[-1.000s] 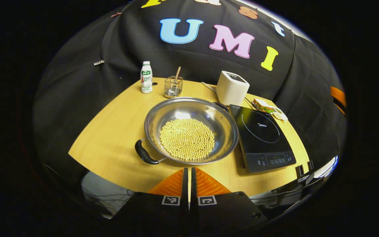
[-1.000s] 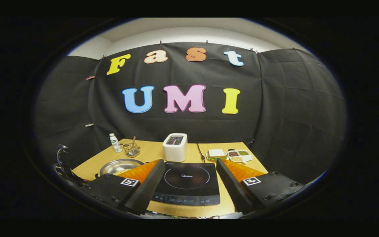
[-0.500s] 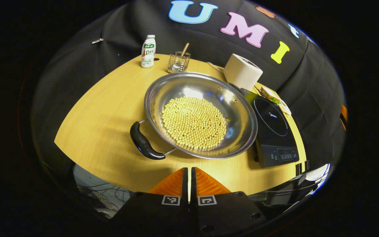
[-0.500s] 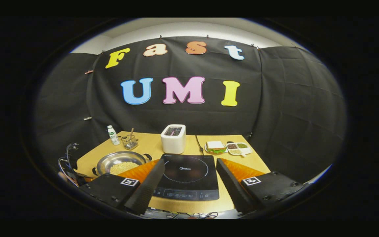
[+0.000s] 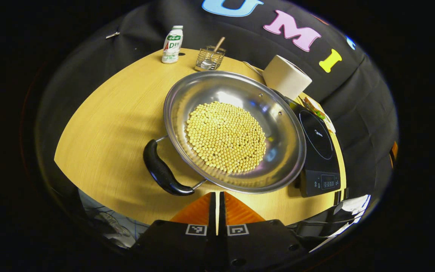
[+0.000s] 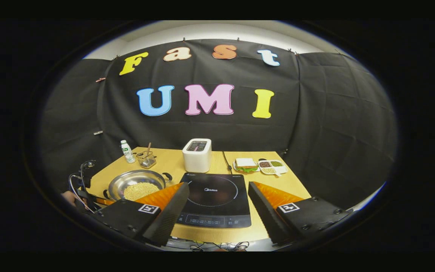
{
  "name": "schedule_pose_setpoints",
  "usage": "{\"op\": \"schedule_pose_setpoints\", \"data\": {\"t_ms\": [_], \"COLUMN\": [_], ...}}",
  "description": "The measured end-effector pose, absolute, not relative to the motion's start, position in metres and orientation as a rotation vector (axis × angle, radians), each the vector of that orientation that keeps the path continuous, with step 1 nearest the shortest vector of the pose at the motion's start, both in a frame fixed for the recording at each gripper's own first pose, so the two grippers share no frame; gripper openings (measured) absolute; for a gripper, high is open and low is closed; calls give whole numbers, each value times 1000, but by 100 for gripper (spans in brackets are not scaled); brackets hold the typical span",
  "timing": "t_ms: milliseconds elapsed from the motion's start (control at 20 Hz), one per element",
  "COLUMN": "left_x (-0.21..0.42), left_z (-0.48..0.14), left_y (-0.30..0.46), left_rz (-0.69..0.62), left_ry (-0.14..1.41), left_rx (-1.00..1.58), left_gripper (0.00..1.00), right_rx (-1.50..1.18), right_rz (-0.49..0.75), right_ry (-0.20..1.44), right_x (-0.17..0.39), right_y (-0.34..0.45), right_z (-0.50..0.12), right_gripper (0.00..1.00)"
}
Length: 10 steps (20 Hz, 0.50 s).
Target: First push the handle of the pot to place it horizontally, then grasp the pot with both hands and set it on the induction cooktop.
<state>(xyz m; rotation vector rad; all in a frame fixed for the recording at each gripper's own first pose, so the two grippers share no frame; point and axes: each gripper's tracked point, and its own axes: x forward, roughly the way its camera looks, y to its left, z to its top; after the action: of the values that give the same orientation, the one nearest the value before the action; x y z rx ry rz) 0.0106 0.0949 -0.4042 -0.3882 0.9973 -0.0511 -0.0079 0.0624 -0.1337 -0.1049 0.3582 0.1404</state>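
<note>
Left gripper (image 5: 217, 200), jaws together, just short of pot (image 5: 278, 113) w/ soybeans (image 5: 225, 136); near handle (image 5: 161, 172) angled. Right gripper (image 6: 217, 200), jaws apart, before induction cooktop (image 6: 213, 198).

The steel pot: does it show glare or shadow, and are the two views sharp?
Left gripper view: the round steel pot holding pale beans shows bright glare on its inner wall and casts a soft shadow on the yellow wooden table; sharp, with strong fisheye bending. Right gripper view: dimmer and softer; the pot is small, its glare faint.
</note>
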Motion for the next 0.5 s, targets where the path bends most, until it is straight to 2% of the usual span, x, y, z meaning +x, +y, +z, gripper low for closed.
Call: {"op": "schedule_pose_setpoints", "data": {"t_ms": [500], "left_x": [26], "left_z": [-404], "left_y": [111], "left_rz": [-23], "left_ry": [1045], "left_rx": [-379], "left_gripper": [5], "right_rx": [-103], "right_rz": [122], "right_ry": [385], "right_x": [-2], "right_y": [65], "right_z": [-141], "right_gripper": [98]}}
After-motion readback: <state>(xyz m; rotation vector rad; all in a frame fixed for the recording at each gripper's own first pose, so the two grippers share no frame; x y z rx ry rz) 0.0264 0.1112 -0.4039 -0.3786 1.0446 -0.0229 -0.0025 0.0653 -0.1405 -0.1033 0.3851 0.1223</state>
